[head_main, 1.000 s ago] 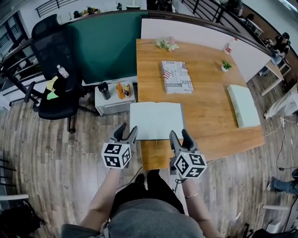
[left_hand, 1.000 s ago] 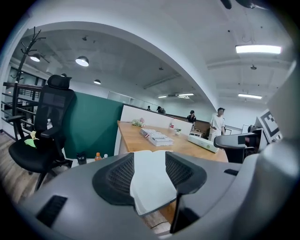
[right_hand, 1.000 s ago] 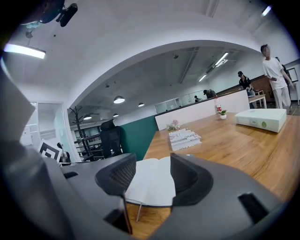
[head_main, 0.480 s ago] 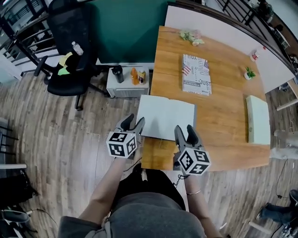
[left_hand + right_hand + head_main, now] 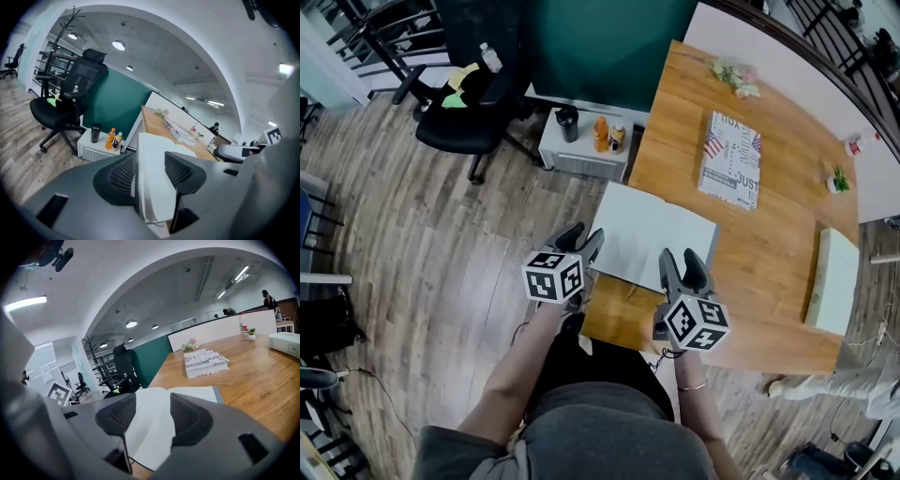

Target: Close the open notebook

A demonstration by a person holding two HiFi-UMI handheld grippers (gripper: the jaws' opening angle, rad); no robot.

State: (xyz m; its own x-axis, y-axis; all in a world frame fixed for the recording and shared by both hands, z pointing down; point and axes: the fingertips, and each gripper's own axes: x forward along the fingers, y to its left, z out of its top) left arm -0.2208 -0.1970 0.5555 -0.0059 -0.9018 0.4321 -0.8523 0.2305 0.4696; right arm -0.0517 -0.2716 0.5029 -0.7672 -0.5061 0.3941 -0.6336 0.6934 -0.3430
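The open notebook (image 5: pixel 652 234) lies with white pages up at the near left corner of the wooden table (image 5: pixel 769 253), its left part overhanging the table edge. My left gripper (image 5: pixel 581 246) is at the notebook's near left corner. In the left gripper view its jaws (image 5: pixel 150 157) are closing, with the notebook's page edge (image 5: pixel 154 140) standing between them; the pads do not visibly press on it. My right gripper (image 5: pixel 682 262) hovers at the notebook's near edge, right of the spine. In the right gripper view it (image 5: pixel 152 399) is open, and the notebook (image 5: pixel 187 392) lies ahead.
A flag-printed book (image 5: pixel 730 172), a white box (image 5: pixel 832 281), a small potted plant (image 5: pixel 836 180) and flowers (image 5: pixel 734 75) sit further along the table. Left of the table stand a low cabinet (image 5: pixel 586 150) with bottles, a green partition (image 5: pixel 609 47) and an office chair (image 5: pixel 473 103).
Both grippers have dropped and moved in on the notebook's near edge. The left one has rolled, and its jaws now straddle the near left corner.
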